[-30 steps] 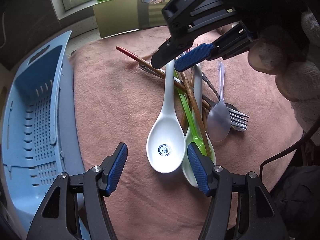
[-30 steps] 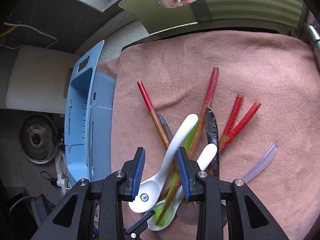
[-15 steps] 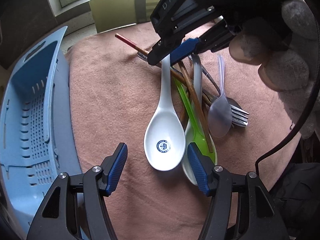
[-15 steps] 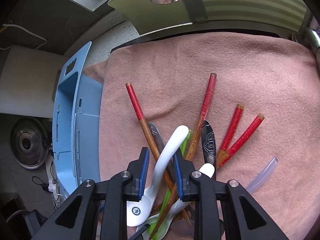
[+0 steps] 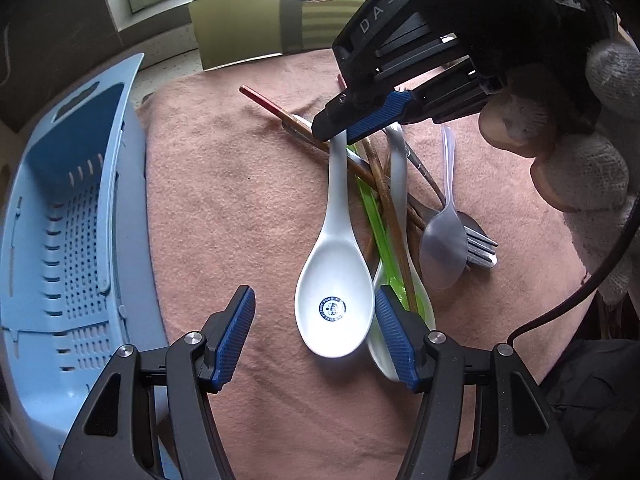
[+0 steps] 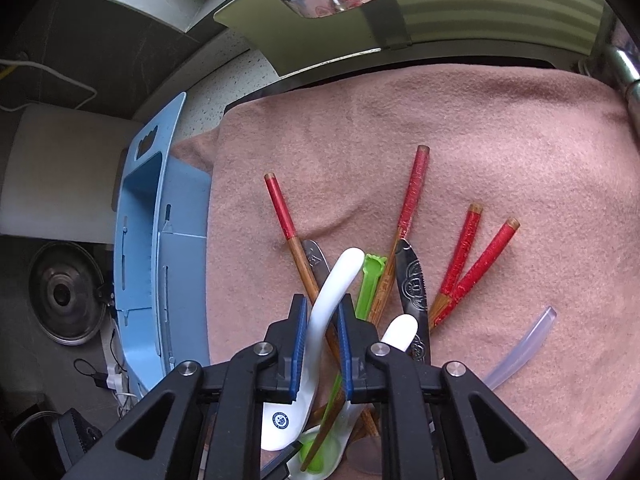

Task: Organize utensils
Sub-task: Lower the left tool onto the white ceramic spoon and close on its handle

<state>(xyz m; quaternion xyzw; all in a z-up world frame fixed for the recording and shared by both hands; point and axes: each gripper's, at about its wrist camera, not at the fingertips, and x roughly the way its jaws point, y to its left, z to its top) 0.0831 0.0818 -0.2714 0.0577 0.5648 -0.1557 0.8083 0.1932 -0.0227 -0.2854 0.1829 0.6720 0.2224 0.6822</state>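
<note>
We close our right gripper on the handle of the white soup spoon, its blue pads narrowing until they seem to touch the handle on both sides, though we cannot tell if they press yet. The spoon's bowl lies on the pink towel at about 6 o'clock of the pile. Our left gripper hangs over that bowl with fingers wide and nothing between them. The sorting has barely begun, as we judge it: the blue basket, at 9 o'clock of the towel, shows no utensil inside. Left on the cloth are the red-tipped chopsticks, a second white spoon, the green spoon, a clear plastic spoon, a fork and an engraved metal handle, crossed in one heap.
</note>
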